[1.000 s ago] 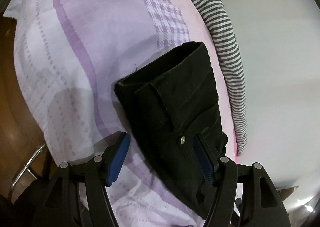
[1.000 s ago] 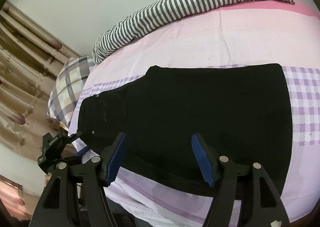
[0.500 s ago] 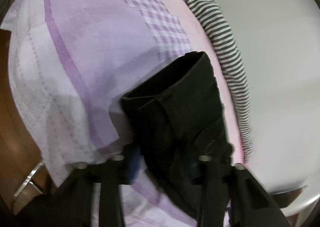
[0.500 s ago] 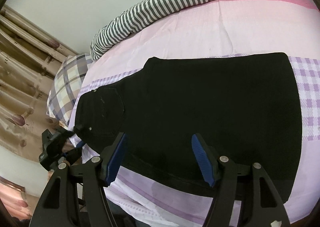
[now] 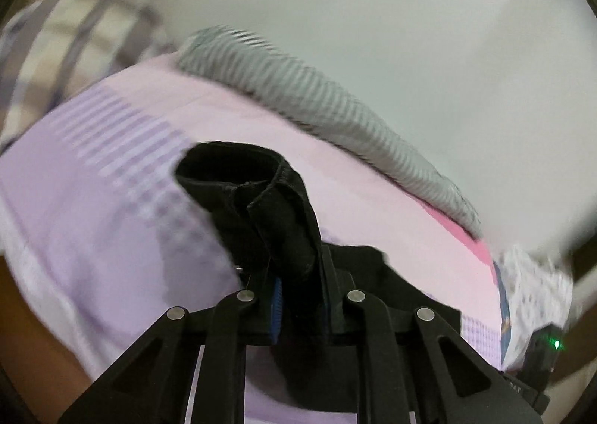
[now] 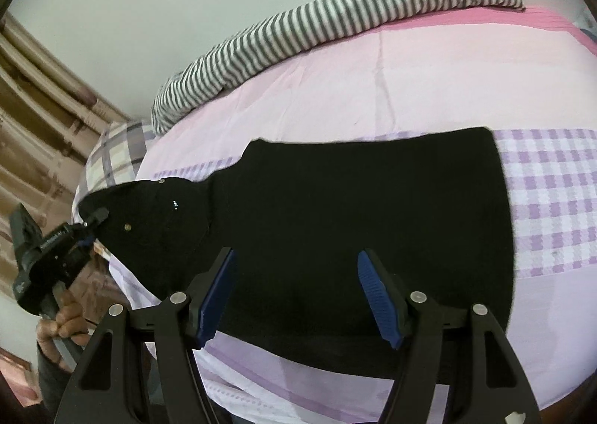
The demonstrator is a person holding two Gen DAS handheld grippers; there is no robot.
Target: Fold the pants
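Black pants [image 6: 354, 237] lie across the bed [image 6: 429, 88], waistband end pinched and lifted between the left gripper [image 5: 300, 306] jaws, which gaped a second ago. The right gripper [image 6: 296, 297] hovers over the legs, jaws wide and empty. Its neighbour's label is unreadable.

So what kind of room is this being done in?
Most likely a bedroom: the black pants lie on a bed with a pink and purple sheet, a plaid pillow at one end and a striped blanket along the wall.
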